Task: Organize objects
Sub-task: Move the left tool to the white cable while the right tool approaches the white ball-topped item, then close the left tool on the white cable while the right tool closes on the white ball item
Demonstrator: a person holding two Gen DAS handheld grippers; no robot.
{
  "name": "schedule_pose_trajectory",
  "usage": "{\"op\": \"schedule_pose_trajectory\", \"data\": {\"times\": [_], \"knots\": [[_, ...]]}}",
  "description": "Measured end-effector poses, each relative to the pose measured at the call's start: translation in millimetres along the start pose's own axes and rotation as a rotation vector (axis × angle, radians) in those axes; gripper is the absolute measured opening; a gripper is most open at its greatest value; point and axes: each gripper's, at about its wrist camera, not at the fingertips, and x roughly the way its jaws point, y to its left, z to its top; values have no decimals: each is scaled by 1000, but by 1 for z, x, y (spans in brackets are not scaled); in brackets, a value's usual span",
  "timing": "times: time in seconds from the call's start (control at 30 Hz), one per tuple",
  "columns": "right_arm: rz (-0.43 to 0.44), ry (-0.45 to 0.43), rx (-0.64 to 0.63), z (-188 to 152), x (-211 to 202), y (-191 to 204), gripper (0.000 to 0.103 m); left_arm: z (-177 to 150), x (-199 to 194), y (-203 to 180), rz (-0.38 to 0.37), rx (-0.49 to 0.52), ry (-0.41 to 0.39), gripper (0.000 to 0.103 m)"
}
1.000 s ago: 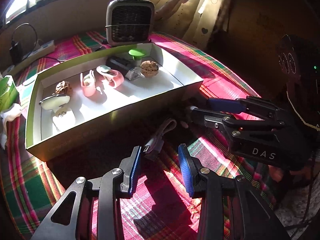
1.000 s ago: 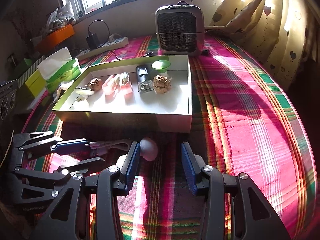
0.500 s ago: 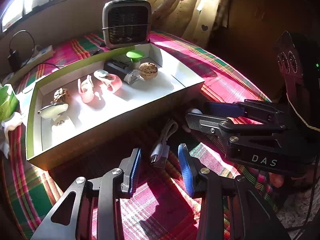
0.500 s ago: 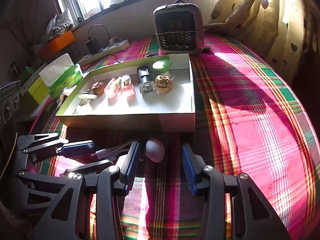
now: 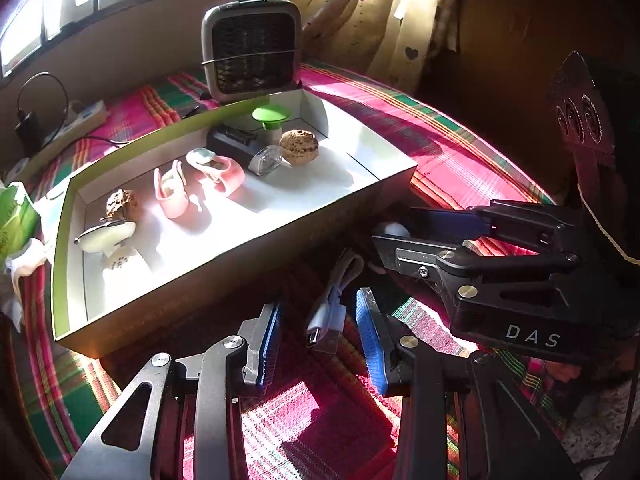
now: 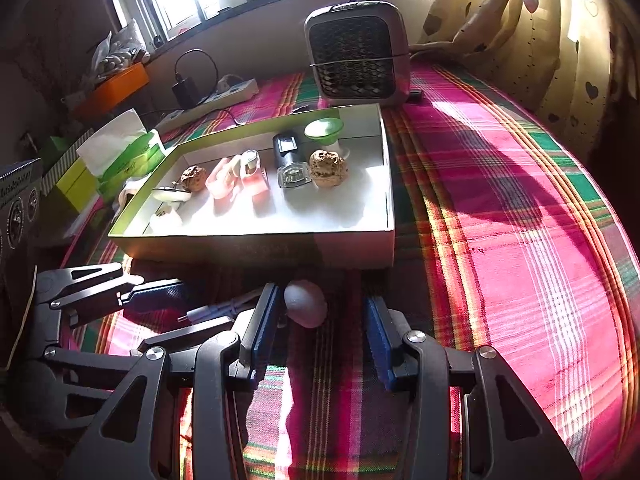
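A white USB cable (image 5: 332,300) lies on the plaid cloth in front of the open box (image 5: 224,256). My left gripper (image 5: 318,336) is open, its blue pads on either side of the cable's plug. A white egg (image 6: 306,304) lies on the cloth beside the cable. My right gripper (image 6: 318,332) is open around the egg, which sits near the left pad. The box holds two walnuts (image 6: 328,168), pink clips (image 6: 224,178), a black device (image 6: 290,156) and a green-topped item (image 6: 324,130). In the left wrist view the egg (image 5: 396,230) peeks between the right gripper's fingers.
A small grey heater (image 6: 358,54) stands behind the box. A power strip with a charger (image 6: 212,90) lies at the back left. Green tissue packs (image 6: 128,152) sit left of the box. Curtains (image 6: 540,36) hang at the right.
Both grippers have moved forward and lower. The cable plug now lies between the left pads, and the egg sits deeper between the right pads. Both stay open.
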Motion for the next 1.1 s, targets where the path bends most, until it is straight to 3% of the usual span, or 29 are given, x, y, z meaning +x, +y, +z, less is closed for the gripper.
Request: {"op": "schedule_pose_trajectory", "data": {"times": [0.57, 1.1], "knots": [[34, 10, -42, 2, 4, 6, 24, 0, 1, 3, 40, -10, -5, 17], [32, 10, -42, 2, 4, 7, 24, 0, 0, 6, 32, -24, -8, 16]]}}
